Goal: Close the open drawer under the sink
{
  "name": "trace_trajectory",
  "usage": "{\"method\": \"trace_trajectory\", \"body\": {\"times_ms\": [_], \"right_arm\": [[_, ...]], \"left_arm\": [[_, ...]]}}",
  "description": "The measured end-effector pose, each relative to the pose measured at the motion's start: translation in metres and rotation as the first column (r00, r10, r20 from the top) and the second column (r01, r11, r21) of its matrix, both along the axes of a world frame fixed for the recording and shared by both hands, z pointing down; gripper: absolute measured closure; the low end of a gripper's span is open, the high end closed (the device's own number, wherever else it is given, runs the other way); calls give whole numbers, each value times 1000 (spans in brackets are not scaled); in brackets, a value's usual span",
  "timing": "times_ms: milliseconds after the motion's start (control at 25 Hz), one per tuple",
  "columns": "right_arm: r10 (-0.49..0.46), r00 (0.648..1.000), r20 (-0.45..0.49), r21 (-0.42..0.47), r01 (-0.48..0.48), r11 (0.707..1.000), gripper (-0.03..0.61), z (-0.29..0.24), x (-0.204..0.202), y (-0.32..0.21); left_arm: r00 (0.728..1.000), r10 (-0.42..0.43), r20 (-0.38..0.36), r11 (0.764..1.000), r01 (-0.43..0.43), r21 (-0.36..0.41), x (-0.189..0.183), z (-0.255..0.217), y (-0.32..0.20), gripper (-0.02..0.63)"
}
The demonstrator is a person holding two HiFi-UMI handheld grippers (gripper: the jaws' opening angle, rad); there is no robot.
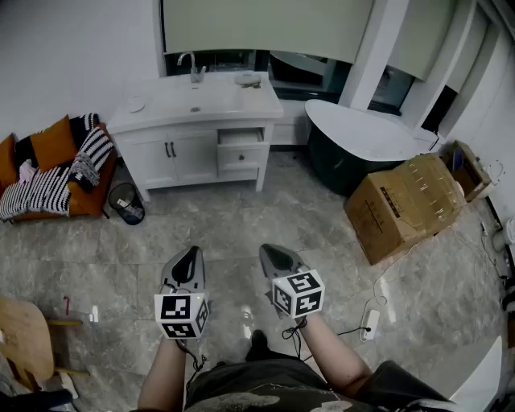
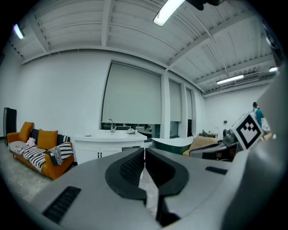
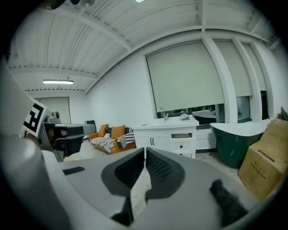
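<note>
open drawer is set in the right of the white vanity under the sink, well apart from left gripper and right gripper, both held closed and empty. vanity to be approached first, then drawer front pushed squarely at its centre

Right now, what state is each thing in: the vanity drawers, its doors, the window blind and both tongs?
Top drawer, pulled out.
Lower drawer, shut.
Cabinet doors, shut.
Blind, lowered almost fully.
Left tongs, shut, empty.
Right tongs, shut, empty.
</note>
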State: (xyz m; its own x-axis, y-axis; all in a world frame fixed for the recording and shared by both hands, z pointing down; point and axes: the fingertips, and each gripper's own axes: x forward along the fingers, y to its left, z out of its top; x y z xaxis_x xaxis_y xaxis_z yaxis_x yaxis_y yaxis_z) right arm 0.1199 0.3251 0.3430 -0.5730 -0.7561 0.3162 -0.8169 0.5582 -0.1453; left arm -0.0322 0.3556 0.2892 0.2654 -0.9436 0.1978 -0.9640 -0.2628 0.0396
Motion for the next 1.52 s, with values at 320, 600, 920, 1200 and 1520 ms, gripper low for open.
{"method": "trace_trajectory", "body": {"times_ms": [320, 600, 920, 1200, 1520], "right_arm": [[14, 1000, 3, -8, -14, 1000, 548, 3, -13, 20], [-2, 1000, 4, -19, 2, 1000, 549, 8, -11, 16], [31, 997, 75, -67, -26, 997, 549, 18, 28, -20], [21, 997, 72, -95, -14, 995, 548, 35, 65, -56], [19, 998, 63, -107, -12, 994, 548, 44, 82, -62]], "left_arm": [[998, 53, -21, 998, -53, 14, -5, 1, 19, 594], [998, 48, -45, 999, -48, -5, -4, 8, 13, 594], [996, 56, -66, 998, -56, 9, 26, 9, -6, 594], [998, 19, -55, 1000, -20, -6, 56, 21, -35, 594], [999, 13, -44, 999, -15, -42, 66, 33, -43, 594]]}}
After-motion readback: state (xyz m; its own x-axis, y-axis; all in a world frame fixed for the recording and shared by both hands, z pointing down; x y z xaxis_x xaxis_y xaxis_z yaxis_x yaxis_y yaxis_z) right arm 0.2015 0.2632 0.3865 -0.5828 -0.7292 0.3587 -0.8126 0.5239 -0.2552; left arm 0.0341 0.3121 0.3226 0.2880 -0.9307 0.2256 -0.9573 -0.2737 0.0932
